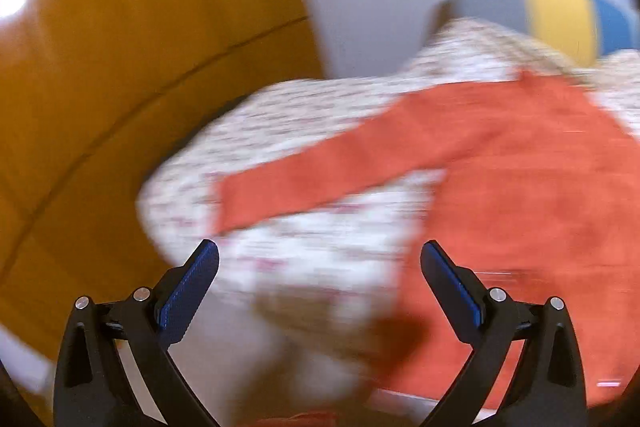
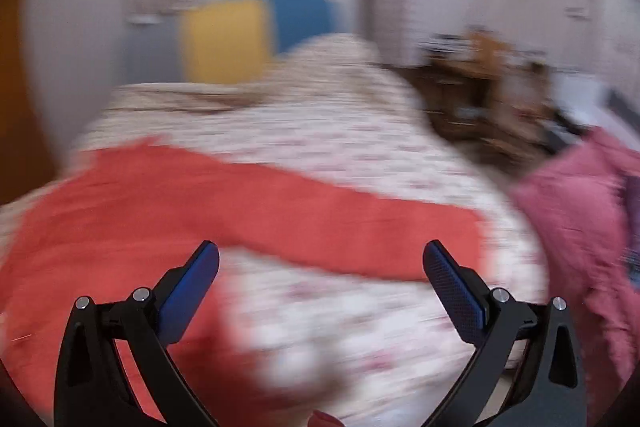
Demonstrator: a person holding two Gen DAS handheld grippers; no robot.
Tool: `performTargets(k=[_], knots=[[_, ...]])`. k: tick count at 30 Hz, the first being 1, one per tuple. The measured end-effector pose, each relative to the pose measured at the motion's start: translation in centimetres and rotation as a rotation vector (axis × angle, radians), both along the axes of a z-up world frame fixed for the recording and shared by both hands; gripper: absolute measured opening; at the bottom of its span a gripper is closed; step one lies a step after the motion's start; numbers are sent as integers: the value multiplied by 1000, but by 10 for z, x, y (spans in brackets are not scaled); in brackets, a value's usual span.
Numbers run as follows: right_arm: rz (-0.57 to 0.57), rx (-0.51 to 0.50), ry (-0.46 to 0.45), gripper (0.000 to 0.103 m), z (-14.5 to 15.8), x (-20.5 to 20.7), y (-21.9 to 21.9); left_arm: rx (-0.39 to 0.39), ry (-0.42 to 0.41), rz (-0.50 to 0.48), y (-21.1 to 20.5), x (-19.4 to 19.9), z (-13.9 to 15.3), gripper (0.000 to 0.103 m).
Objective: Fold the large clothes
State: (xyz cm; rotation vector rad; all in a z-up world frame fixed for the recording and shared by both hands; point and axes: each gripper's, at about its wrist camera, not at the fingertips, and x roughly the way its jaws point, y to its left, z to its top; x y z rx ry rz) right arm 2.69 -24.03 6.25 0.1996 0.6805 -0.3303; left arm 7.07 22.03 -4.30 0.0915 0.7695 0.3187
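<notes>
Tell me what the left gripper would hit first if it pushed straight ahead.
Probably the floral bedspread: the open left gripper frames bare bedding, with the orange garment just to its right. Motion blur makes depth uncertain.

Left black plastic two-finger gripper (image 1: 319, 258): curved, ribbed arms, flat blue textured pads (image 1: 188, 297) on the inner finger faces, round silver screws (image 1: 141, 293) at the pivots. Right black plastic two-finger gripper (image 2: 320, 258): same build, same blue pads (image 2: 456, 297), silver screws (image 2: 499, 294).
</notes>
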Motion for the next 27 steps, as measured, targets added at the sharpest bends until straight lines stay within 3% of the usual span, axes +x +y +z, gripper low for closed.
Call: performTargets(k=[3, 5, 9, 13, 21, 27], knots=[[122, 46, 30, 101, 8, -1, 68, -100, 0, -144, -65, -8, 13, 100], [148, 45, 48, 101, 8, -6, 93, -116, 0, -194, -96, -16, 22, 100], [162, -12, 103, 101, 1, -23, 104, -119, -35, -268, -135, -36, 31, 100], [129, -16, 111, 101, -12, -41, 86, -59, -85, -265, -148, -57, 39, 100], [156, 53, 135, 101, -9, -48, 86, -93, -80, -251, -145, -72, 49, 100], [173, 14, 132, 101, -7, -49, 96, -127, -58, -243, -140, -69, 46, 100]])
